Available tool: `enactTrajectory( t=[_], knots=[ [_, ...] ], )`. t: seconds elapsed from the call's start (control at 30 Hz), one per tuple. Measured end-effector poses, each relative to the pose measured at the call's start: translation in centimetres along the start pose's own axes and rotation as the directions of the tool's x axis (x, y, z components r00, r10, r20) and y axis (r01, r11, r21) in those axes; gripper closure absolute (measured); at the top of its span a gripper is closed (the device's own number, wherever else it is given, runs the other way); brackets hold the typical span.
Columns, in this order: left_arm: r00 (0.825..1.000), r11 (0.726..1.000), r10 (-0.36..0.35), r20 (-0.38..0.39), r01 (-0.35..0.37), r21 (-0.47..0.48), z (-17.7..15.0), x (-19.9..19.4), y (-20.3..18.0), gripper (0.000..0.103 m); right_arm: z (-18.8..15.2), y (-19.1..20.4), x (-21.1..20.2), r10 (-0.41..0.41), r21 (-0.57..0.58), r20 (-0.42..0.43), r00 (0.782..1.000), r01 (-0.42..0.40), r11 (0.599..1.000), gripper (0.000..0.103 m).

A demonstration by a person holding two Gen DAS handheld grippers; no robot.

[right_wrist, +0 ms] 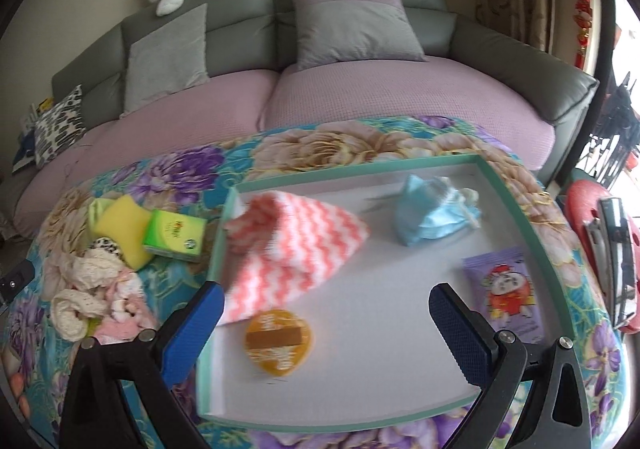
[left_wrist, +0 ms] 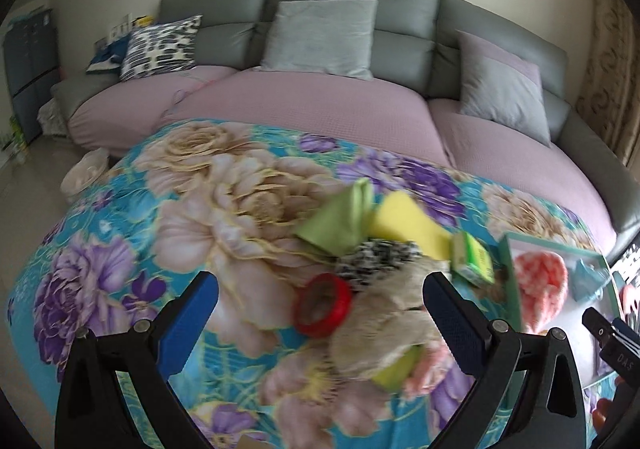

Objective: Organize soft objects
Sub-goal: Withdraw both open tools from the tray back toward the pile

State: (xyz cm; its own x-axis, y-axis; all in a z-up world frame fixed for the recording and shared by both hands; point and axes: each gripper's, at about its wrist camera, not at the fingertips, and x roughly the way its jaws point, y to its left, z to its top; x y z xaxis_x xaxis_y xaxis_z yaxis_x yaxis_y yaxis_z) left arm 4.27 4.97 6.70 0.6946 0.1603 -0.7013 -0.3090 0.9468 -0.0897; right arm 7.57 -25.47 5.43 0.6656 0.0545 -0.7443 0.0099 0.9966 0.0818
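Leftward, left tool [left_wrist: 320, 299] spread wide, empty, above soft pile on floral tabletop [left_wrist: 120, 249]: red ring [left_wrist: 322, 305], beige plush [left_wrist: 384, 329], green cloth [left_wrist: 340, 219], yellow sponge [left_wrist: 404, 223], tissue pack [left_wrist: 472, 259]. Right tool [right_wrist: 326, 307] wide open, empty, over teal tray [right_wrist: 516, 189] holding pink zigzag cloth [right_wrist: 296, 249], orange disc [right_wrist: 279, 341], blue pouch [right_wrist: 432, 211], purple packet [right_wrist: 506, 291].

I count four items in my teal tray [right_wrist: 516, 185]: one pink zigzag cloth [right_wrist: 296, 245]; one blue pouch [right_wrist: 428, 213]; one orange disc [right_wrist: 278, 341]; one purple packet [right_wrist: 508, 289]; outside, one yellow sponge [right_wrist: 124, 225]; one green tissue pack [right_wrist: 176, 235]; one red ring [left_wrist: 322, 305].
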Motion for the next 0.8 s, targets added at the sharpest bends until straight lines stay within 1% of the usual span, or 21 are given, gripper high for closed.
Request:
enactTrajectory(
  t=[0.13,0.3,0.4,0.47,0.63,0.67,0.73,0.8],
  knots=[
    [1.000,0.999,0.026,-0.006,-0.026,-0.031,0.0,0.2,1.9,0.001,-0.2,3.4,0.4,0.070,-0.036,-0.010,0.997,-0.070,0.997,0.000],
    [0.999,0.997,0.033,0.000,-0.033,-0.063,0.0,0.3,3.7,0.001,-0.7,7.6,1.1,0.146,-0.090,-0.034,0.989,-0.149,0.985,0.000],
    [0.999,0.996,0.038,-0.004,-0.038,-0.075,0.0,0.8,4.5,0.001,-1.1,9.5,1.8,0.162,-0.124,-0.058,0.985,-0.168,0.978,0.000],
    [1.000,0.996,0.025,-0.012,-0.026,-0.090,-0.1,1.4,4.8,0.001,-1.4,10.4,2.3,0.159,-0.145,-0.073,0.985,-0.169,0.975,0.000],
    [0.996,0.995,-0.023,-0.084,0.014,-0.101,-0.4,4.1,4.7,0.001,-1.8,11.5,2.8,0.146,-0.169,-0.091,0.985,-0.160,0.972,0.000],
    [0.993,0.994,-0.039,-0.113,0.027,-0.110,-0.5,4.8,4.7,0.001,-1.7,11.6,2.9,0.145,-0.169,-0.092,0.985,-0.159,0.973,0.000],
    [0.986,0.989,-0.077,-0.145,0.057,-0.138,-0.8,6.1,4.8,0.001,-1.7,11.8,3.0,0.144,-0.171,-0.092,0.985,-0.158,0.973,0.000],
    [0.979,0.990,-0.078,-0.190,0.054,-0.131,-1.1,7.1,4.4,0.001,-1.7,12.0,3.3,0.142,-0.174,-0.095,0.985,-0.157,0.972,0.000]
  ],
)
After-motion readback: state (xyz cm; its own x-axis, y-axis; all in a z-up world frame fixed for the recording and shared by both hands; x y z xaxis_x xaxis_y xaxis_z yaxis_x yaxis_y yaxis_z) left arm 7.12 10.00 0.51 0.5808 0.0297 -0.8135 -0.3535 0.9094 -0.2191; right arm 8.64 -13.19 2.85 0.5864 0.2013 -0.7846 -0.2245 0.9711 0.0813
